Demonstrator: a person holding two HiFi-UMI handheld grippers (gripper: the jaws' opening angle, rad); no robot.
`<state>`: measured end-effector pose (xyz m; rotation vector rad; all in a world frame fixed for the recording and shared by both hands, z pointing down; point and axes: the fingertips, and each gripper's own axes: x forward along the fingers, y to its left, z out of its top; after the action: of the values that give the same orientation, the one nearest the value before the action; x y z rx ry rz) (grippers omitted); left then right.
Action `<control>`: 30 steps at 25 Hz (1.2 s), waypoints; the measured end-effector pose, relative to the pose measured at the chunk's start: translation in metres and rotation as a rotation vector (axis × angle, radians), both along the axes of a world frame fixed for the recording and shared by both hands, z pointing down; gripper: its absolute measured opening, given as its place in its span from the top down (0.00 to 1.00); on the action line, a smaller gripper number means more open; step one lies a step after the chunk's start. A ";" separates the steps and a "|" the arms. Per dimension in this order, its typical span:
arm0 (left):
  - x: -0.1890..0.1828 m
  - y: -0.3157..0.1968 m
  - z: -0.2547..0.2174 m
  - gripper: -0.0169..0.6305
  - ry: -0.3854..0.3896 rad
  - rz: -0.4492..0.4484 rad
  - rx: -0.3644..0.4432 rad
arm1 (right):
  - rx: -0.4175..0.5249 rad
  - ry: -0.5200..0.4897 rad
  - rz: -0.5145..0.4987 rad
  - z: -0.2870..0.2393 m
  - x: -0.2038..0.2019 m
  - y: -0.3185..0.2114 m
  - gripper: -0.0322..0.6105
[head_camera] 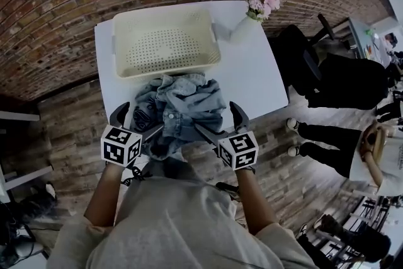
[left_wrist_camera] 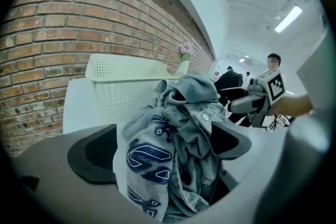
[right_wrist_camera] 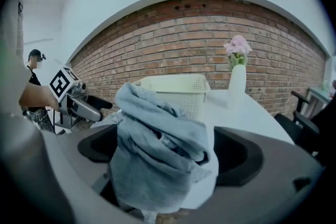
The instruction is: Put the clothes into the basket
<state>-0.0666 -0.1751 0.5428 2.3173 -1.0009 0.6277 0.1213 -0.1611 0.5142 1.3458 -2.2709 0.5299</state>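
Here the clothes (head_camera: 179, 107) sit in a rumpled heap of denim and a printed grey piece on the table (head_camera: 252, 72), at its near edge, not yet in the basket (head_camera: 165, 47). The left gripper (head_camera: 138, 121) flanks the heap at 9 o'clock and the right gripper (head_camera: 219, 121) at 3 o'clock, so the heap lies between the two. Each has its jaws spread wide, and in each gripper view a fold of cloth stands up between the pads; the cloth brushes the pads here and there, but I judge that neither pair is pinching it. The move to come turns on one line: from the heap the basket lies at 12 o'clock, its near wall touching or just beside the far side of the cloth, its long axis running 9 to 3 across that line. The basket is empty. Both hands look about equally near to the heap, so neither has the edge; I judge a two-sided pinch, then a lift over the near wall toward 12 o'clock
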 end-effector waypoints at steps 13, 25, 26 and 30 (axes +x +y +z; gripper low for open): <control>0.007 -0.001 0.061 0.06 -0.007 0.032 -0.282 | -0.407 -0.026 -0.033 0.079 0.005 -0.011 0.05; 0.030 0.005 0.088 0.06 0.073 0.128 -0.495 | -0.650 -0.271 -0.038 0.118 -0.005 -0.001 0.05; 0.035 0.006 0.088 0.06 0.071 0.147 -0.497 | -0.638 -0.273 -0.048 0.117 -0.007 -0.001 0.05; 0.051 0.010 0.087 0.07 0.057 0.232 -0.508 | -0.602 -0.300 -0.171 0.108 -0.031 -0.004 0.19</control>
<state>-0.0154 -0.1649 0.6300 1.9910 -0.4740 0.7958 0.0907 -0.1651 0.6220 0.8054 -2.1536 1.2968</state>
